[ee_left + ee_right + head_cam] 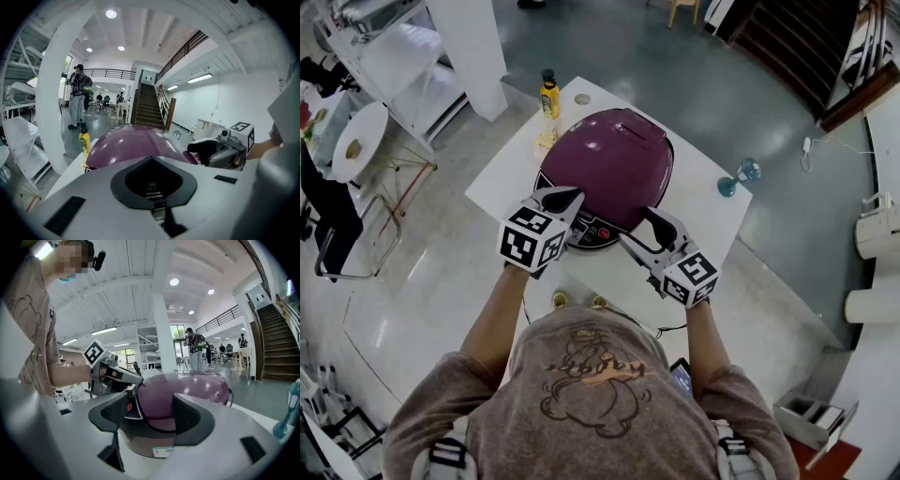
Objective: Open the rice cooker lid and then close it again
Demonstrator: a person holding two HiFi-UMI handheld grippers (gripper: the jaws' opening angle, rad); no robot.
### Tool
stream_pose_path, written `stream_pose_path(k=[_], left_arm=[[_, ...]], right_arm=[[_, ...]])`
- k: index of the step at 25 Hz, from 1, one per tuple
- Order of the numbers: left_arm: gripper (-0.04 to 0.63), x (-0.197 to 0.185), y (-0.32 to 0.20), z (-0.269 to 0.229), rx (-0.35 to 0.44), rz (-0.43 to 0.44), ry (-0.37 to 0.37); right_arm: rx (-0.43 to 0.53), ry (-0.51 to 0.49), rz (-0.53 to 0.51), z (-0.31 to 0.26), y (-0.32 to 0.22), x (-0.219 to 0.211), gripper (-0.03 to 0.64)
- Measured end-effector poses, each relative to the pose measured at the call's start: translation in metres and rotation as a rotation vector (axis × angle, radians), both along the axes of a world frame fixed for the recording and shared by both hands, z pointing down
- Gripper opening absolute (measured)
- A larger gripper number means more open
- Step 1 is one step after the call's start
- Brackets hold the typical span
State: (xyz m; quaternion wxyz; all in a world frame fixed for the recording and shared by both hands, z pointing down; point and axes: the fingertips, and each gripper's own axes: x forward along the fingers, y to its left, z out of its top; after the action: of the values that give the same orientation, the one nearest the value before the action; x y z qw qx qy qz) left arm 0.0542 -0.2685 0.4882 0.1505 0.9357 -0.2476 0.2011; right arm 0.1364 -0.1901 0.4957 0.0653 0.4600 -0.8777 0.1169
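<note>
1. Rice cooker [614,164] sits mid-table with its purple lid down, and its control panel [592,232] faces the person near the white table's [712,220] front edge.
2. Left gripper [567,199] is at the cooker's front-left rim, jaws together with nothing between them.
3. Right gripper [649,225] is at the front-right rim with its jaws apart. In its own view the lid's front lip shows between the pads, and I can't make out any contact.
4. A yellow bottle [549,98] crowds the back-left edge, just beside the cooker.
5. A blue stemmed glass [739,176] stands out by the right edge, well apart from the cooker.
6. Bare tabletop lies right of the cooker, with open floor all around the table.
</note>
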Motion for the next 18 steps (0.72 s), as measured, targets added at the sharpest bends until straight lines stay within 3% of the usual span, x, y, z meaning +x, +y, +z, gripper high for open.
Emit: stream_pose_path(k=[18], left_arm=[[0.018,0.002,-0.0006,0.0073,-0.011,0.01,-0.071]], right_arm=[[-0.022,0.03,0.045,0.0062,-0.005,0.0065,0.215]])
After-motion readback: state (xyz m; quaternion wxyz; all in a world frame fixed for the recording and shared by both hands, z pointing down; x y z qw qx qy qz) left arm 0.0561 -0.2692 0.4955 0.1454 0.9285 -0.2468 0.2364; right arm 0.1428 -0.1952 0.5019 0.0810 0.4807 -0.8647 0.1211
